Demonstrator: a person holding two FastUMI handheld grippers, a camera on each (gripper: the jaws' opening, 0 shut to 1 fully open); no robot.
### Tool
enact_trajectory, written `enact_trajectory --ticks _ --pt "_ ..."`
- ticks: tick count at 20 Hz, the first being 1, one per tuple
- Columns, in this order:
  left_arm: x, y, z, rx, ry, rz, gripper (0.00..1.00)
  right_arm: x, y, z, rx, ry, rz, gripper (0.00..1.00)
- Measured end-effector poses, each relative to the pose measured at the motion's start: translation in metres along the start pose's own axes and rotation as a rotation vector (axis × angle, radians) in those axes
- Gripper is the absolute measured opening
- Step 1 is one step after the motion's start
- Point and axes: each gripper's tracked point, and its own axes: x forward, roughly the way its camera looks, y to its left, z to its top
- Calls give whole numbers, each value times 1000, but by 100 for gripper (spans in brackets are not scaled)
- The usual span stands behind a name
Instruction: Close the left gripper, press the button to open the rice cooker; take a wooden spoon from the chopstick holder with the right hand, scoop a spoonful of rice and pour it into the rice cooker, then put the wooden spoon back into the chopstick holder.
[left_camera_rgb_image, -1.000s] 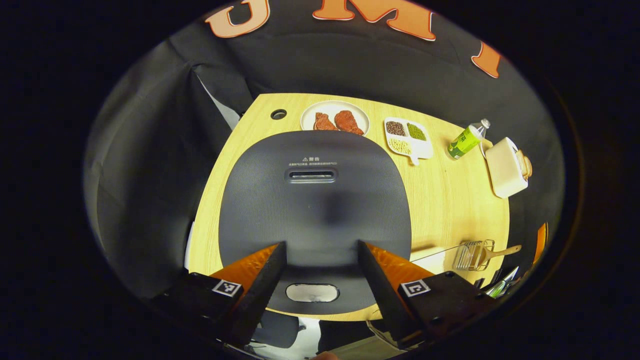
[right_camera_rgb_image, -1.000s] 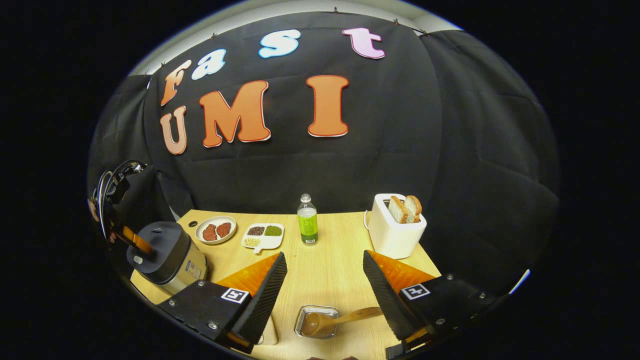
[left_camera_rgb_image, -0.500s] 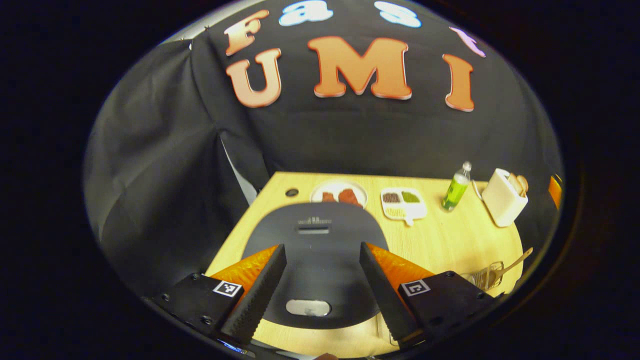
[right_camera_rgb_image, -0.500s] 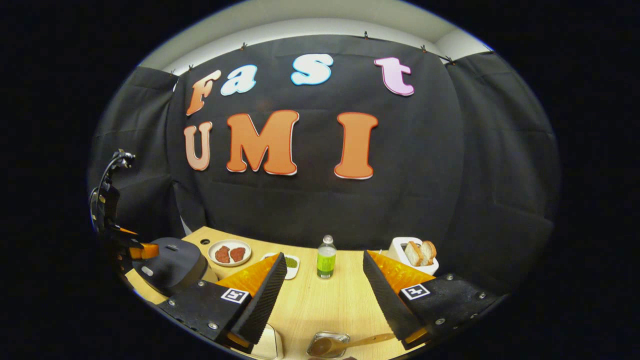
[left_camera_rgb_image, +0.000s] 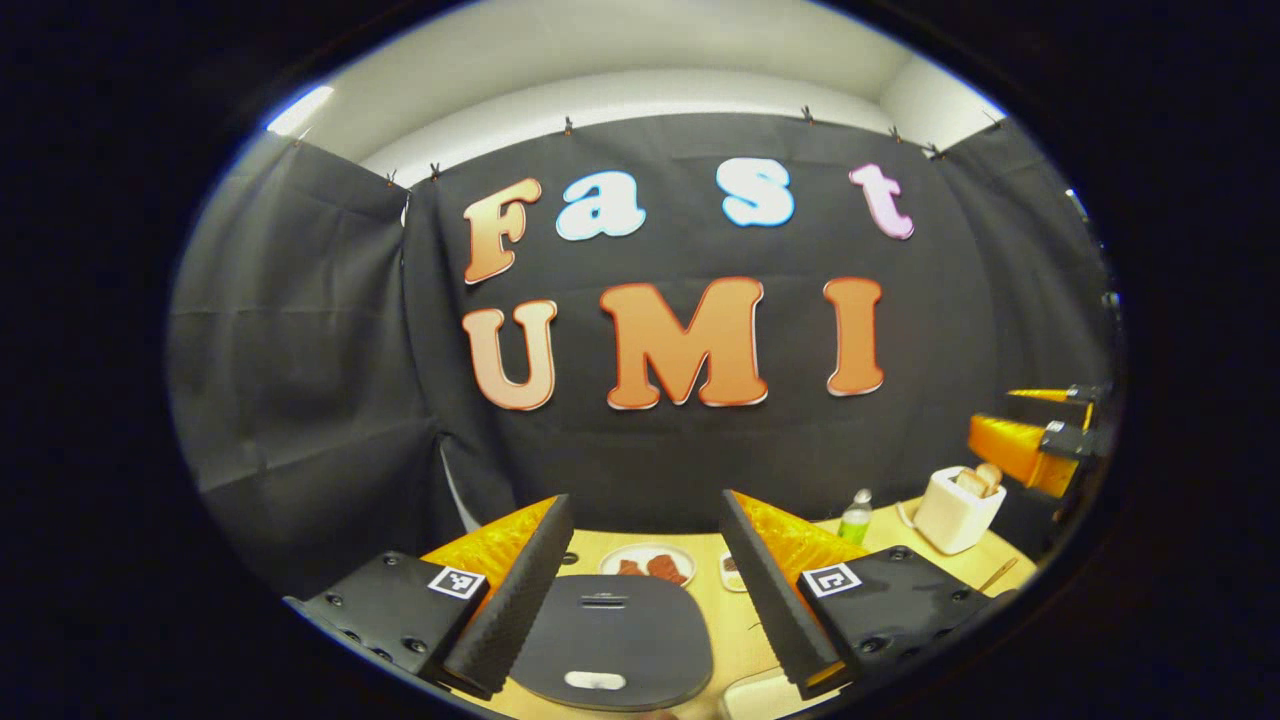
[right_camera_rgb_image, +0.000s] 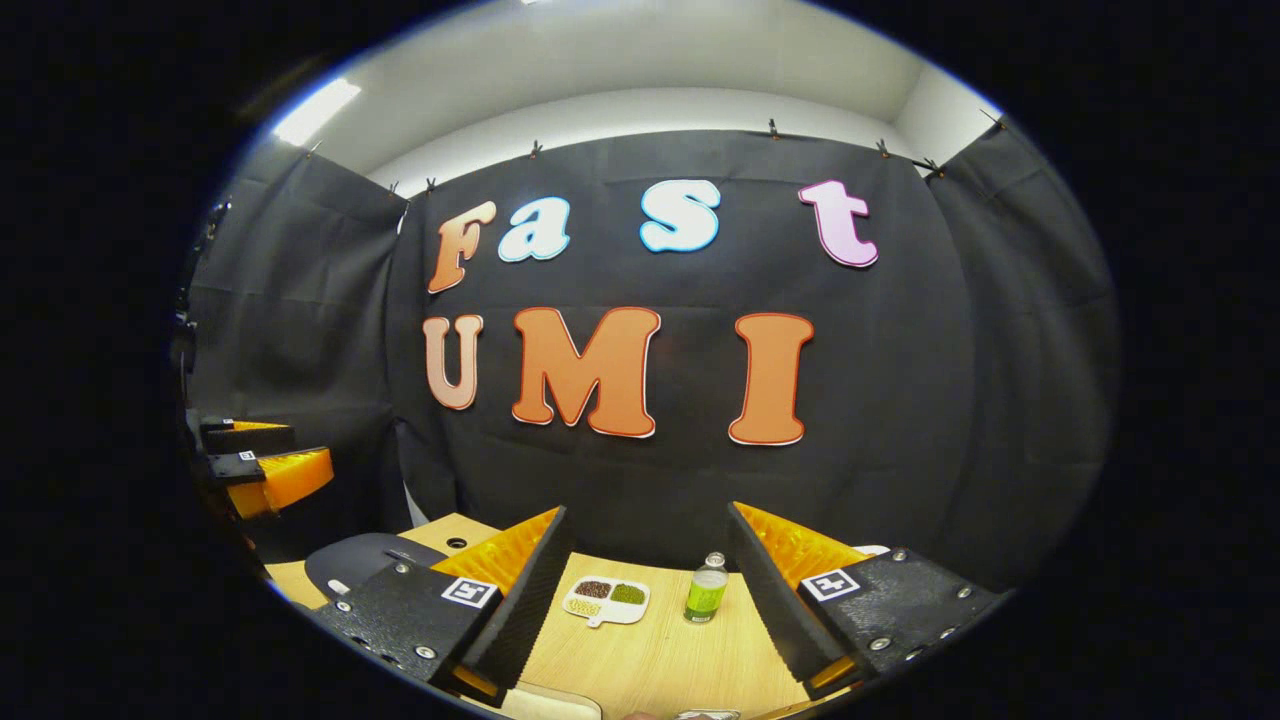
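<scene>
Currently both grippers have risen and tilted up from the table. Left gripper, fingers spread and empty, hovers above the closed dark-grey ribbed rice cooker; its pale oval button remains unpressed. Right gripper likewise spread, empty.

We see the rice cooker at the table's near edge. Behind it sits a plate, with a bottle and then a toaster farther right. A divided dish lies just left of the bottle.
</scene>
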Motion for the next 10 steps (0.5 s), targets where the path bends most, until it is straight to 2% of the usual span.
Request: enact_trajectory --ticks 4,5,6,10 --pt "-9 -7 -3 17 -18 -10 99 -3 11 -6 -20 10 17 95" --pt "-10 -8 -1 23 -25 -13 99 -5 13 -5 -20 7 21 100" --pt "-10 -8 0 27 -35 -12 99 -6 14 -4 -20 5 22 95" --pt "-11 -5 -2 36 -50 5 98 -8 16 -3 -14 -13 31 98"
